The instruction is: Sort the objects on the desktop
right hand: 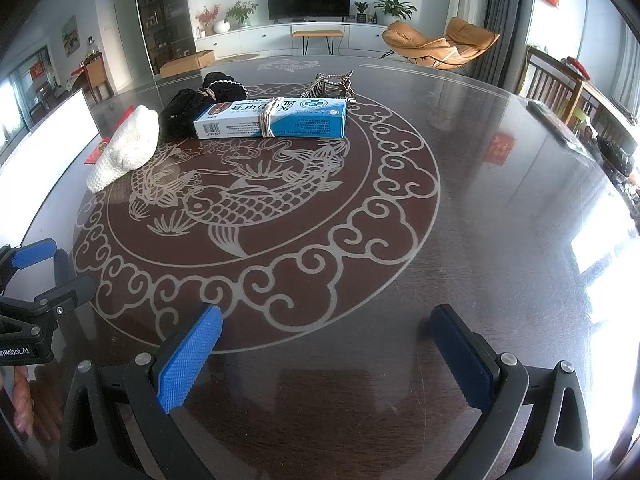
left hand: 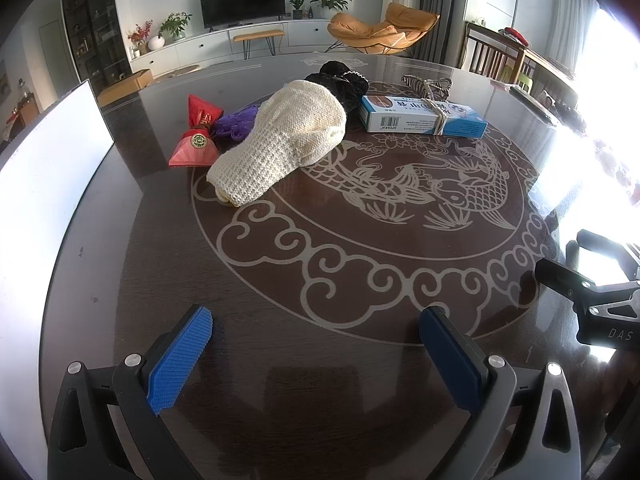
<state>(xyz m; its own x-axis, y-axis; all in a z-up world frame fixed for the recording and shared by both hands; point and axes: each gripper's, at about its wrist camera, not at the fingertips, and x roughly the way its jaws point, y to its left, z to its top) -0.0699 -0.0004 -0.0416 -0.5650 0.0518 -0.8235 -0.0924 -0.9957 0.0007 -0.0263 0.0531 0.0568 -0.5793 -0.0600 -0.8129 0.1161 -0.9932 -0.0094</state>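
Observation:
On the round dark table (left hand: 280,320) a cream knitted hat (left hand: 288,140) lies left of centre, also seen in the right wrist view (right hand: 128,148). Beside it sit a red pointed packet (left hand: 198,134), a purple item (left hand: 236,124), a black fuzzy cloth (left hand: 340,80) (right hand: 188,114), a blue-and-white box bound with a rubber band (left hand: 424,116) (right hand: 272,122), and a silvery hair claw (left hand: 426,86) (right hand: 332,84). My left gripper (left hand: 316,344) is open over bare table, well short of the hat. My right gripper (right hand: 326,344) is open too, holding nothing.
A white board (left hand: 52,160) (right hand: 44,140) stands along the table's left edge. The other gripper's body shows at the right edge (left hand: 592,292) of the left view and the left edge (right hand: 36,304) of the right view. Wooden chairs (right hand: 560,84) stand at the far right.

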